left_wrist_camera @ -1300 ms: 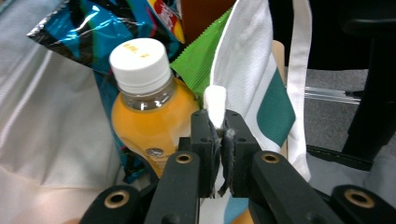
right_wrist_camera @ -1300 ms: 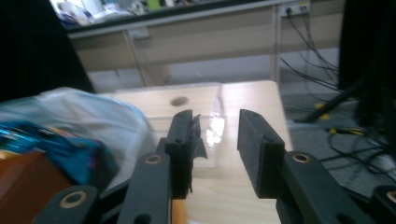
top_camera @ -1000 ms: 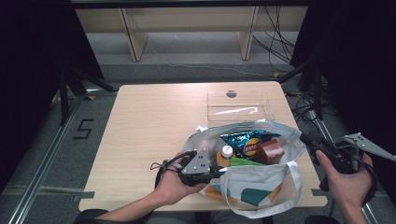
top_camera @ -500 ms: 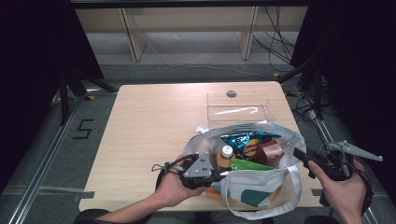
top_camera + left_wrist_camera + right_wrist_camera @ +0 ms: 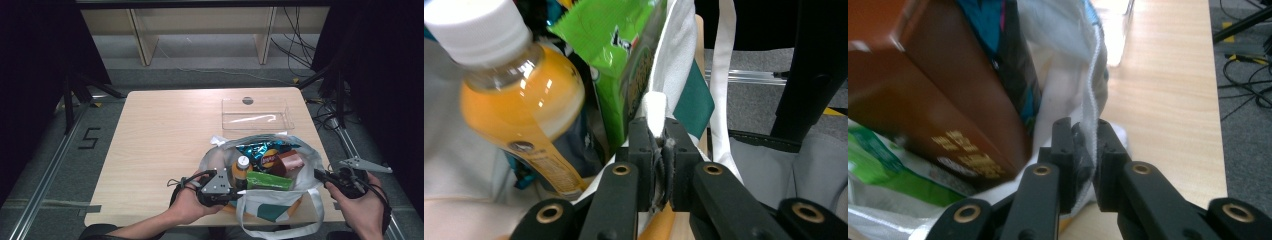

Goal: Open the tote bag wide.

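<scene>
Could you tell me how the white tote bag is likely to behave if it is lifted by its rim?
The white tote bag is thin cloth, so it will probably sag between both tongs. Its contents, the juice bottle and brown box, may shift or tip inward.

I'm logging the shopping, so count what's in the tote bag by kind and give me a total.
Bottle: 1
Chip bag: 1
Brown box: 1
Green packet: 1
Total: 4 showing inside the tote bag; anything beneath them is hidden.
</scene>
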The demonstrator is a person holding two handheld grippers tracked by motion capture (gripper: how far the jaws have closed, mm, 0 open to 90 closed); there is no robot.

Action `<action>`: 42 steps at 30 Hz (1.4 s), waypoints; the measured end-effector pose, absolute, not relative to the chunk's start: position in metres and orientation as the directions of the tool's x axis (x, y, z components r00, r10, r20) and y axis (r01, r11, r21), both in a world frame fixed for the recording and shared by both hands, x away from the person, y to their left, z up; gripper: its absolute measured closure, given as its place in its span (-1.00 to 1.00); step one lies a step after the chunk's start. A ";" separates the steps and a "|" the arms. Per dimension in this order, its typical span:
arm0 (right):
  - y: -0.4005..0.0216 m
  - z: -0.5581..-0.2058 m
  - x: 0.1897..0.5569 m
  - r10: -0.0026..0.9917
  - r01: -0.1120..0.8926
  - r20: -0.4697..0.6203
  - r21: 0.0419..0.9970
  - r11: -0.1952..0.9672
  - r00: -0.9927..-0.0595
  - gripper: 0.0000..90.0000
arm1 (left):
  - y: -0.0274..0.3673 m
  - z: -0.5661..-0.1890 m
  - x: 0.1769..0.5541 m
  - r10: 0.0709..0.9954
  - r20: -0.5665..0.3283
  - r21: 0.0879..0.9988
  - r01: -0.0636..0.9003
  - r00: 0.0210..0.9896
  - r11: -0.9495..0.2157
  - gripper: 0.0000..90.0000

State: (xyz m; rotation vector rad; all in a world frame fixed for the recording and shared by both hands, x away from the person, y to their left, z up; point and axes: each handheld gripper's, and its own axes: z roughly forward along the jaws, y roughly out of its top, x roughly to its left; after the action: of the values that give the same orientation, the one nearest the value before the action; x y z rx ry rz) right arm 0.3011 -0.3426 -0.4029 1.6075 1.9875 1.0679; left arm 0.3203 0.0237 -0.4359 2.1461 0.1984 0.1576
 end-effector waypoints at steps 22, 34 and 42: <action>-0.347 -0.433 0.314 0.931 0.710 0.128 0.684 0.168 -0.343 0.84 | 0.020 -0.457 0.322 0.205 -0.007 0.816 0.124 0.979 -0.564 0.86; -0.350 -0.413 0.307 0.946 0.641 0.125 0.760 0.103 -0.300 0.20 | 0.041 -0.424 0.316 0.249 -0.046 0.885 0.155 0.967 -0.439 0.46; -0.356 -0.388 0.311 0.945 0.556 0.092 0.825 0.104 -0.313 0.21 | 0.074 -0.387 0.325 0.346 -0.006 0.940 0.124 0.938 -0.319 0.35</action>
State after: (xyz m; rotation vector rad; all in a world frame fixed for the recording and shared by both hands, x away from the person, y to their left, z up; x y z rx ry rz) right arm 0.3105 -0.3556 -0.3883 1.4612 1.9220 1.1038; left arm 0.3250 0.0743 -0.3873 1.8959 0.3426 0.2311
